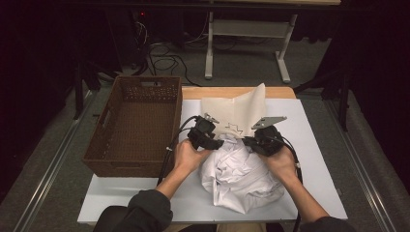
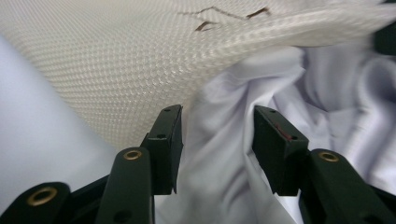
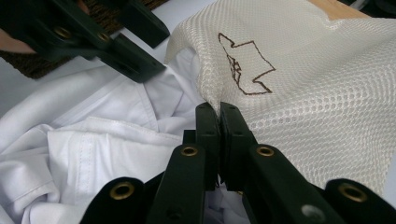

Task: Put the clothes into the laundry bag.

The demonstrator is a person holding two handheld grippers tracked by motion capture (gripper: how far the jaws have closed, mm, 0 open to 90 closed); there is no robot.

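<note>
A dim room with grey carpet lies beyond the work area, where cables trail on the floor and the white legs of another table (image 1: 246, 43) stand at the back. In front of it sits the white surface (image 1: 314, 145), a strip of bare wood showing along its far edge.

On the surface's left side rests a brown woven basket (image 1: 133, 125), rectangular, with handle cut-outs in its walls. Just right of the basket, near the surface's middle, lies a crumpled white garment (image 1: 239, 176), bunched into a heap. Behind the heap and touching it rises a cream mesh bag (image 1: 237, 111) with a small brown outline stitched on it; its mouth edge sags over the top folds of the garment.

The person's forearms come in from the near edge, a dark sleeve on the left one. The left gripper (image 2: 217, 135) is at the garment's left top, right beside the bag's edge. Its fingers (image 2: 166, 140) stand apart, with a fold of white cloth running up between them and not pinched. The right gripper (image 3: 218, 112) is at the heap's right top. Its fingers (image 3: 231, 135) are pressed together on the rim of the mesh bag, whose edge is caught at the very tips.
</note>
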